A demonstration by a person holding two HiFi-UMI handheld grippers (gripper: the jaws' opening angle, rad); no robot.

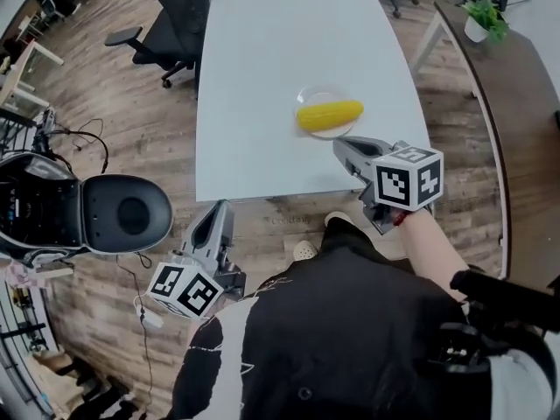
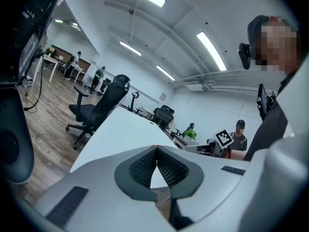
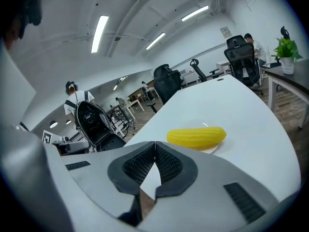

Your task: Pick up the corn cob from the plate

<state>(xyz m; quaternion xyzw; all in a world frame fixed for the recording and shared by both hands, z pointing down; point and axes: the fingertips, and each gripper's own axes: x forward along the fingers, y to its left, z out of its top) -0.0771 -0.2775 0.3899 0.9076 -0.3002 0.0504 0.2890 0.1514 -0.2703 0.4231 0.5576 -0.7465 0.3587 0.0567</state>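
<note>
A yellow corn cob lies across a small clear plate near the front edge of the white table. My right gripper is shut and empty. It hovers over the table's front edge, just short of the cob and pointing toward it. In the right gripper view the corn cob sits a little beyond and to the right of the shut right gripper, with the plate showing under it. My left gripper is off the table, below its front-left corner. The left gripper is shut on nothing.
A black office chair stands at the table's left side. A black round-seated chair is on the wooden floor near my left gripper. A dark desk with a potted plant runs along the right. People stand in the background.
</note>
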